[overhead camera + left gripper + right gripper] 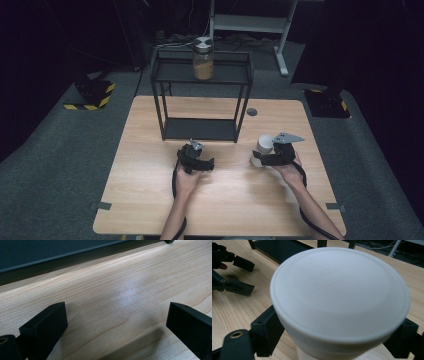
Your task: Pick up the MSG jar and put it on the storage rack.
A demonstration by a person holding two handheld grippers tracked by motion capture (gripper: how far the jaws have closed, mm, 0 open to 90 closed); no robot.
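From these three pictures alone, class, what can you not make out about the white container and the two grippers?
- White container: its lower body and contents, hidden by its lid in the right gripper view.
- Right gripper: pad contact, hidden beneath the lid's rim.
- Left gripper: its jaws, too small in the high view.

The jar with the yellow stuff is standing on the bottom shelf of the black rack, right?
Not quite. The jar with the yellow stuff stands on the top shelf of the black rack, not the bottom one. The high view shows it there.
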